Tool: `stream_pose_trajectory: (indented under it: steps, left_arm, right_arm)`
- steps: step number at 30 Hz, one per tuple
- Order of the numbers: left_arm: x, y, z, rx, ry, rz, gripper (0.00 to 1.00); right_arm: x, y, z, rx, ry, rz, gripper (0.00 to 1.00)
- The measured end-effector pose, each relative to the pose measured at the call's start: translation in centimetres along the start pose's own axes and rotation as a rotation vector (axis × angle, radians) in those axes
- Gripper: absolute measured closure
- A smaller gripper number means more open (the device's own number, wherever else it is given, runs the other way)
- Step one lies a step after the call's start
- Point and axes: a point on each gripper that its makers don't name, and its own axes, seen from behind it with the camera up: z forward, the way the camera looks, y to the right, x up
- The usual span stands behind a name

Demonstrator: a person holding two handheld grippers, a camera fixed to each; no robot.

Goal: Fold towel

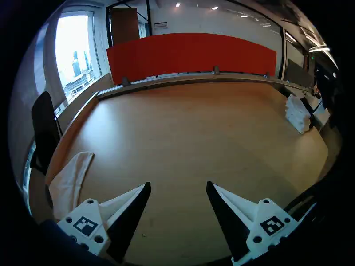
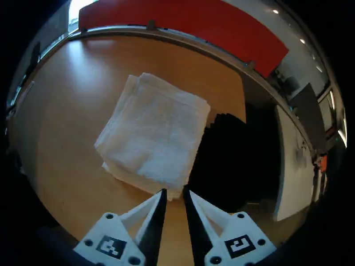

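Closest to you, the right gripper [image 2: 173,191] has its jaws drawn nearly together with only a slim gap. Its tips sit right at the near hem of the folded towel [image 2: 153,133], a squared white stack lying flat on the table [image 1: 186,128] near its right edge. Whether the tips actually pinch that hem or merely touch it, you cannot tell from here. Your left gripper [image 1: 178,186] hangs over bare wood, jaws spread wide, holding and touching nothing. Off to its left, a loose towel [image 1: 71,177] lies crumpled at the table's left edge, partly draped over it, beside a black chair [image 1: 44,124]. This looks like the gap between one towel and the next: the stack seems finished and the loose towel untouched. The next move likely calls for freeing the right tips without dragging the top layer, then swinging the left gripper to a corner of the loose towel. Farthest off stands the red partition [image 1: 191,53].
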Motion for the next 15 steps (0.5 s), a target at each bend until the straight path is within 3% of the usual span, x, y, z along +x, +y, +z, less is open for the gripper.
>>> stream_pose_trajectory:
  steps: [4, 10, 15]
  left_arm:
    - [0.0, 0.1, 0.1, -0.003, 0.000, 0.002, 0.07]
    - [0.1, 0.2, 0.1, -0.007, 0.005, 0.001, 0.07]
    - [0.1, 0.1, 0.1, -0.007, 0.008, 0.000, 0.07]
  right_arm:
    - [0.2, -0.5, -0.2, 0.008, 0.010, 0.004, 0.23]
    - [0.9, -0.9, -0.5, 0.001, 0.032, 0.022, 0.01]
    - [1.5, -1.2, -0.8, 0.000, 0.051, 0.044, 0.00]
